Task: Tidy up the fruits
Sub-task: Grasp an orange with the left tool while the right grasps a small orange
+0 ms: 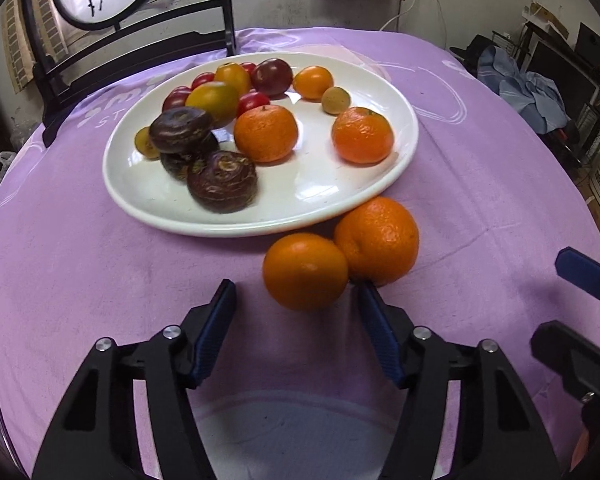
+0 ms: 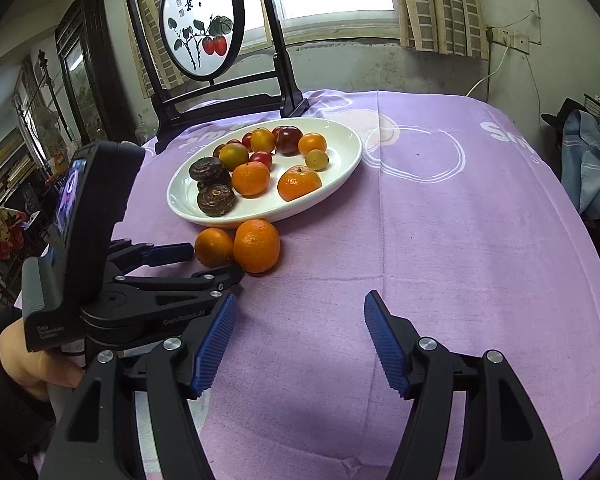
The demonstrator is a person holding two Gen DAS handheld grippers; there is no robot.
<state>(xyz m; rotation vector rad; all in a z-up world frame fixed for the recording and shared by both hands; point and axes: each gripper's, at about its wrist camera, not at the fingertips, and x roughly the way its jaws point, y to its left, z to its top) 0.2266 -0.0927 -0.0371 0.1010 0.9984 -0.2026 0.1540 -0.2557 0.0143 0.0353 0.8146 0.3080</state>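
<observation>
Purple cloth [image 2: 440, 220] covers the table, with a painted screen [image 2: 202, 24] on its black stand at the far edge, under a window. White plate [image 1: 324, 196] sits toward the far left of the cloth, holding a mixed lot: two mandarins [image 1: 266, 133], dark water chestnuts [image 1: 221, 181], small red tomatoes and a few yellow-orange fruits crowded at the back. Two oranges lie off the plate on the cloth, touching each other, just beside its near rim: the smaller orange [image 1: 305, 271] nearer, the larger orange [image 1: 377, 239] behind and to its right, close against the rim. Left gripper [image 1: 296, 294] is low to the cloth, jaws spread, straddling the near side of the smaller orange; the right finger tip sits at the seam between the two fruits, the left finger well clear. Nothing is gripped. Right gripper [image 2: 300, 312] hovers over bare cloth, jaws spread, well apart from any fruit. Step in hand, as I judge it: pickup of the smaller orange for transfer to the plate. Next move calls for easing the left gripper forward until the pads reach the fruit's widest part, then closing. Risk: the right finger may nudge the larger orange, and round fruit rolls readily. Open space on the plate's near right looks like the drop spot.
</observation>
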